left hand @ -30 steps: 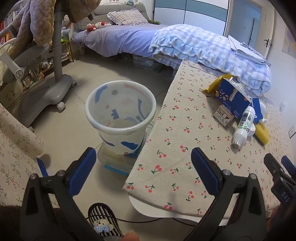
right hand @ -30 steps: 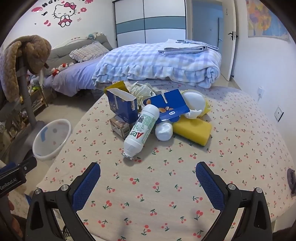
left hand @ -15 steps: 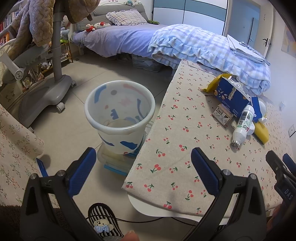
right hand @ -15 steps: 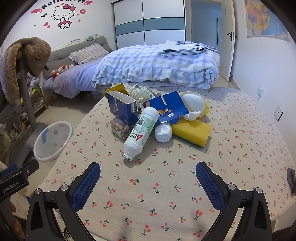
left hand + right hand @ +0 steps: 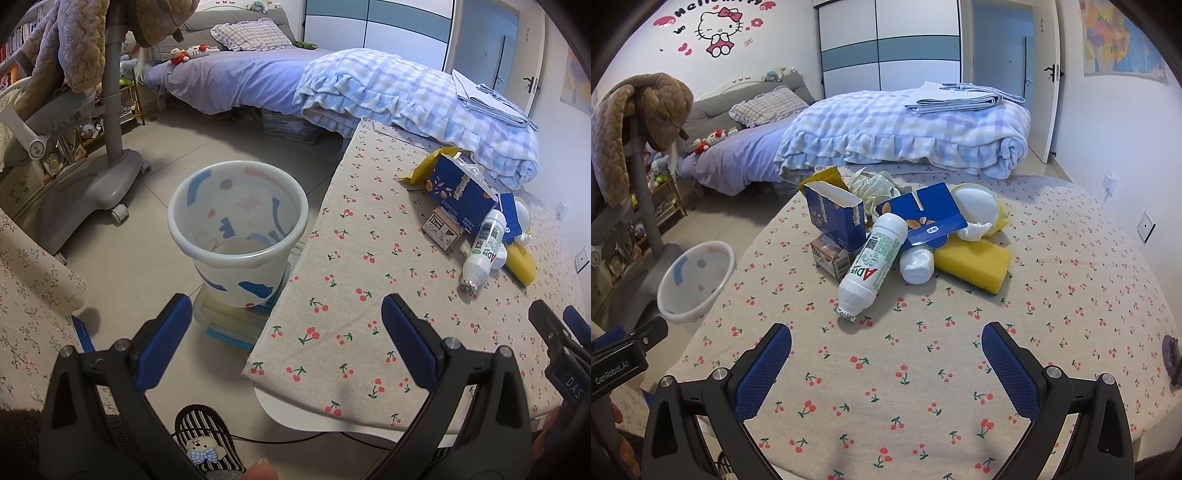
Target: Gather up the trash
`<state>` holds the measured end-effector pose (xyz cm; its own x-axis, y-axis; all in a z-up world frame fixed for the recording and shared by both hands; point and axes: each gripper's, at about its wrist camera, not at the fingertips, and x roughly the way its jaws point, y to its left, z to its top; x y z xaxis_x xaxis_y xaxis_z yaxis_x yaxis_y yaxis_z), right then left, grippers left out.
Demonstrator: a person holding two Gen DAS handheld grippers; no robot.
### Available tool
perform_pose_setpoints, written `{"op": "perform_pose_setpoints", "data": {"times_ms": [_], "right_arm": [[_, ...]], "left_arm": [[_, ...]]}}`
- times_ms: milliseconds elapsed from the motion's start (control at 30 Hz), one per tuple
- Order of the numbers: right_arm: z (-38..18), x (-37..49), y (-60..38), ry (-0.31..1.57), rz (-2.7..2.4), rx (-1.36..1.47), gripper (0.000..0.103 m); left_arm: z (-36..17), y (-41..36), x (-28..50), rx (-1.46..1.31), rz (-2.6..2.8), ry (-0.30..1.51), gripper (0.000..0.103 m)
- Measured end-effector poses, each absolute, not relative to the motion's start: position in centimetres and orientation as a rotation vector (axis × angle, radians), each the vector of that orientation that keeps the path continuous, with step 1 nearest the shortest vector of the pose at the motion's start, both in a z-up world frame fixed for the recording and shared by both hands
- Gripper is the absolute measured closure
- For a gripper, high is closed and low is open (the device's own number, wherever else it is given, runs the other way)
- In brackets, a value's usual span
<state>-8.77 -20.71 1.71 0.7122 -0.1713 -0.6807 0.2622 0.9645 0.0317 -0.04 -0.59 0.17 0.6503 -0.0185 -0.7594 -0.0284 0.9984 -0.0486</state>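
A pile of trash lies on the cherry-print table [image 5: 923, 369]: a white AD bottle [image 5: 873, 266] on its side, a torn blue carton [image 5: 836, 216], a blue carton flap [image 5: 919, 218], a small brown box [image 5: 829, 256], a yellow sponge [image 5: 973, 264], a white cup [image 5: 916, 264] and crumpled paper [image 5: 873, 184]. The pile also shows in the left wrist view [image 5: 476, 225]. A white patterned bin [image 5: 238, 230] stands on the floor left of the table [image 5: 369, 258]; it looks empty. My right gripper [image 5: 886, 350] is open above the table, short of the bottle. My left gripper [image 5: 286, 328] is open near the bin.
A bed with a checked blue blanket [image 5: 905, 133] stands behind the table. A grey stand on wheels [image 5: 99, 173] draped with a brown blanket is left of the bin. A striped slipper [image 5: 207, 443] lies on the floor below my left gripper.
The right gripper has edged forward toward the trash pile, which looks slightly closer. The left gripper has shifted a little; the bin sits slightly farther left in its view.
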Motion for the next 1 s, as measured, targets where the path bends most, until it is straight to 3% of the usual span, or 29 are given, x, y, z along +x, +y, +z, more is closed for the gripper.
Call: {"op": "perform_pose_setpoints", "data": {"times_ms": [1000], "right_arm": [[1.58, -8.85, -20.62, 0.740, -0.244, 0.133, 0.000]], "left_arm": [[0.27, -0.68, -0.07, -0.065, -0.004, 0.862, 0.001]]}}
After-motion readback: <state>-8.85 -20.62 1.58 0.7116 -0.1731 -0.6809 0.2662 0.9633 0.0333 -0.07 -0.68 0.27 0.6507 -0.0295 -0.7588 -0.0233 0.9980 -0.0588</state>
